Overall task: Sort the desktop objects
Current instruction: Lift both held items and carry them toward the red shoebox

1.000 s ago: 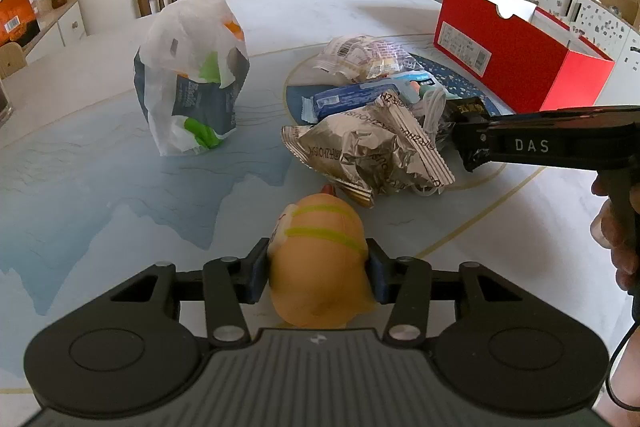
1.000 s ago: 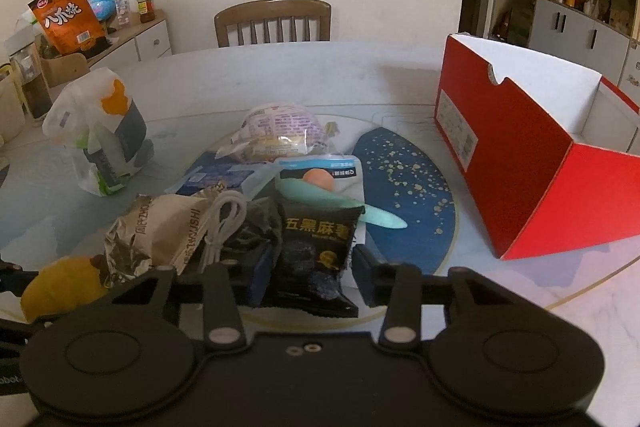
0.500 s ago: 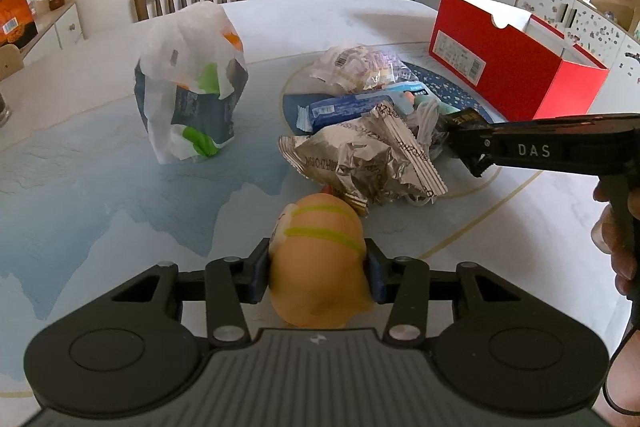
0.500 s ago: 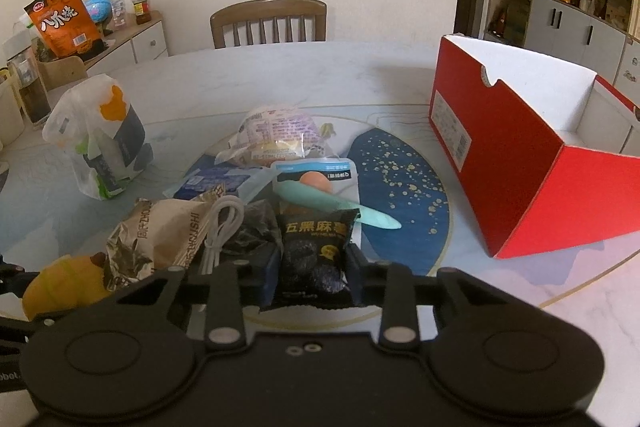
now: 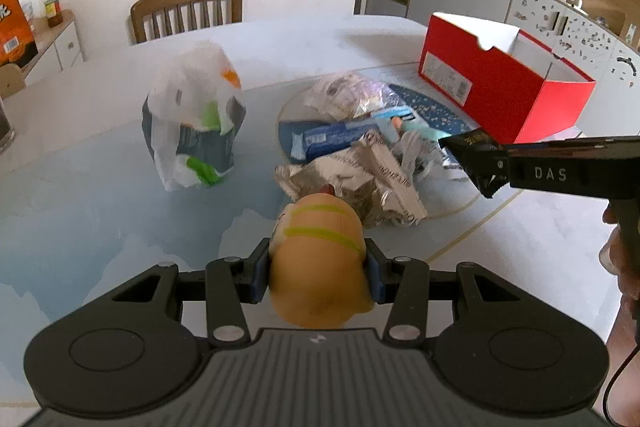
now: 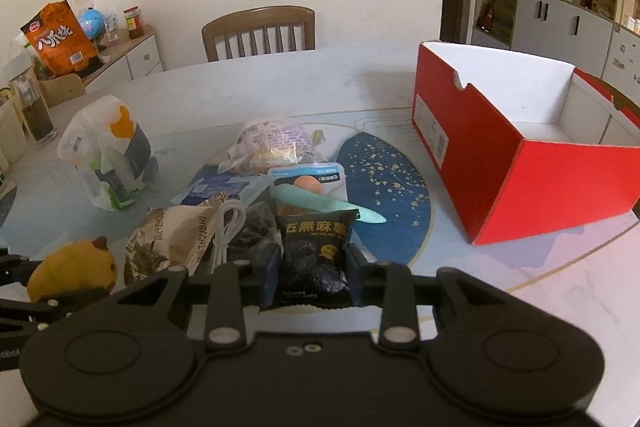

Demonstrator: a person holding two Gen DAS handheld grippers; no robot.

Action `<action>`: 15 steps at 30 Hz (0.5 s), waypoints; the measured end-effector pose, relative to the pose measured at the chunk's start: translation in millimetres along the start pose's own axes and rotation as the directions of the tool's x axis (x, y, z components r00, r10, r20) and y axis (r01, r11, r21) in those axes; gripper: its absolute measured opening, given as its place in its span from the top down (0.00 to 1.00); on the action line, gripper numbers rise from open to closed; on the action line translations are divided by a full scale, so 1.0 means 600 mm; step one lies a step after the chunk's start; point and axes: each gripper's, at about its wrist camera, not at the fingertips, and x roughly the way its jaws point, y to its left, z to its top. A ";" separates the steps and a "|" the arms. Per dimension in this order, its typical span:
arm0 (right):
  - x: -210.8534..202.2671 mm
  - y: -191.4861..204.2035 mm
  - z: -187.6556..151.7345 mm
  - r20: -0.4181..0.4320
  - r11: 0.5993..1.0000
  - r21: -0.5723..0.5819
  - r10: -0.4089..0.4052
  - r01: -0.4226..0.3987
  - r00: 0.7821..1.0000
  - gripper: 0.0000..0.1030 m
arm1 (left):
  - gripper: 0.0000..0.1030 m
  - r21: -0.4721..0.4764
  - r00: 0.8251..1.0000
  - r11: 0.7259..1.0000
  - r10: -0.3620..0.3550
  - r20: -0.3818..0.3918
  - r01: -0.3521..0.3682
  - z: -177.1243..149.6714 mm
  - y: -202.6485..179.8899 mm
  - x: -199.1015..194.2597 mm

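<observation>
- Pale marbled desk [image 6: 400, 83] fills both views, with a wooden chair [image 6: 260, 31] at its far edge and cupboards and shelves off to the right.
- On the desk's near middle lies a heap of packets: a crumpled silver snack bag [image 5: 360, 183], a blue pack [image 5: 332, 139], a white cable [image 6: 228, 227] and a teal pen-like item [image 6: 332, 205]. A white plastic bag [image 5: 196, 119] stands apart to the left.
- The left gripper [image 5: 318, 267] is closed on a yellow squishy toy [image 5: 320, 267], pads pressing both its sides, just in front of the heap.
- The right gripper [image 6: 312, 267] is clamped on a black snack packet [image 6: 314, 259], held upright above the heap.
- An open red box [image 6: 520, 155] sits to the right of the heap, mouth upward and seemingly empty.
- Judged from the layout, the box is the likely drop place. It lies forward and right of the right gripper, which is the nearer one; the left would have to cross over the heap.
</observation>
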 end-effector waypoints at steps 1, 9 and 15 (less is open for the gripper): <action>-0.005 0.000 0.000 0.003 1.000 0.002 0.000 0.000 1.000 0.68 | 0.56 0.004 1.000 1.000 -0.002 0.005 0.002 0.003 -0.001 -0.004; -0.043 -0.002 0.004 0.020 1.000 0.025 -0.011 0.011 1.000 0.68 | 0.56 0.029 0.999 0.999 -0.031 0.036 0.030 0.025 -0.012 -0.031; -0.083 0.000 0.009 0.038 0.999 0.041 0.001 -0.002 0.999 0.68 | 0.56 0.047 0.996 0.997 -0.060 0.065 0.057 0.046 -0.024 -0.059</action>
